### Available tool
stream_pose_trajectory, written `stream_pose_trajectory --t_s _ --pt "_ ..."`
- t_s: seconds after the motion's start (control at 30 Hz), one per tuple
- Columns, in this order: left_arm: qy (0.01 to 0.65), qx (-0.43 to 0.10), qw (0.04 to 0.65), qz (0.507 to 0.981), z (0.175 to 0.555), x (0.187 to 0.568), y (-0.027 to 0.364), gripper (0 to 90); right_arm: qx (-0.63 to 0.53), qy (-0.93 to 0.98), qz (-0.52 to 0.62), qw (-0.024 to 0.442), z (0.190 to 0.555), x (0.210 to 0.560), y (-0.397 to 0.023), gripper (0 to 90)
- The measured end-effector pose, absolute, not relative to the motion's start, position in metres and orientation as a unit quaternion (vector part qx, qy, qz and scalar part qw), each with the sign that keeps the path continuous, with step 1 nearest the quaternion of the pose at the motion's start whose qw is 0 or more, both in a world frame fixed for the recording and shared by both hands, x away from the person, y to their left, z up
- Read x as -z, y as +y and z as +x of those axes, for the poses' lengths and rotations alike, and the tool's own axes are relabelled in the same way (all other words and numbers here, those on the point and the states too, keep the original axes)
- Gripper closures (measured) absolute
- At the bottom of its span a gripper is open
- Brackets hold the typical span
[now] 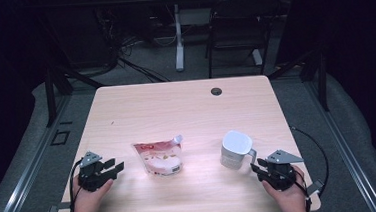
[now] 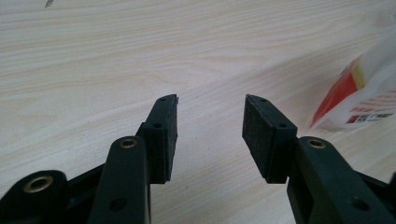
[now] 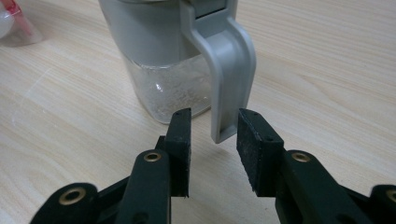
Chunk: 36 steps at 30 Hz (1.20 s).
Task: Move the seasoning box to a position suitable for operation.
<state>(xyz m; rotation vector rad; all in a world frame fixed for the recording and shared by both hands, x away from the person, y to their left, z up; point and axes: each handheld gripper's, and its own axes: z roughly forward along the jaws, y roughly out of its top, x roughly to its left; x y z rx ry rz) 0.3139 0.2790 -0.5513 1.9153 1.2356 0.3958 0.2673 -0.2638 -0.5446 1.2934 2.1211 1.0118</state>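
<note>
— Pale wood-grain table [image 1: 186,106] is lying under a dim room, with a dark chair [image 1: 235,27] and cables waiting behind it. You are holding your right gripper [image 1: 262,171] just beside the grey plastic jug with a clear lower body [image 1: 235,150], which is standing upright at the near right of the table. What are you lining up?

— You are lining up on its handle, I judge. In the right gripper view your jaws are standing apart, and the lower end of the curved grey handle [image 3: 229,70] is sitting just ahead of the gap, pressed by neither pad.

— How should you be closing in?

— You are better off easing forward until the handle is lying squarely between the pads [image 3: 180,144], keeping the jaws level with it, and squeezing only then. A skewed grip would likely be twisting the jug.

— And your left gripper [image 1: 114,168]?

— Its jaws are standing apart with nothing between them, hovering low over bare wood. The white and red printed plastic pouch [image 1: 159,157] is lying flat near the table's middle, just to that gripper's right.

— What is each camera adding?

— The right gripper view is showing you pale grains in the jug's clear base [image 3: 173,88], which the high view is leaving unreadable. The high view is giving you the whole layout: pouch and jug well apart.
</note>
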Motion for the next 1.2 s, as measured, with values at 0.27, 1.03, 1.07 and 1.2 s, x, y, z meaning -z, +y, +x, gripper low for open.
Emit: stream_pose_trajectory --t_s 0.27,1.03,1.07,1.2 --pt "0.481 -0.154 0.402 0.764 0.314 0.552 0.275 55.3 -0.363 0.763 0.472 0.252 0.269 0.544 -0.263 63.2" --pt "0.479 -0.140 0.406 0.766 0.314 0.554 0.273 56.7 -0.370 0.759 0.457 0.281 0.288 0.544 -0.253 61.8" --pt "0.479 -0.130 0.405 0.767 0.315 0.554 0.274 56.9 -0.372 0.758 0.457 0.279 0.288 0.545 -0.252 61.8" --pt "0.480 -0.132 0.405 0.767 0.316 0.555 0.272 56.9 -0.366 0.764 0.453 0.276 0.289 0.546 -0.251 63.1"
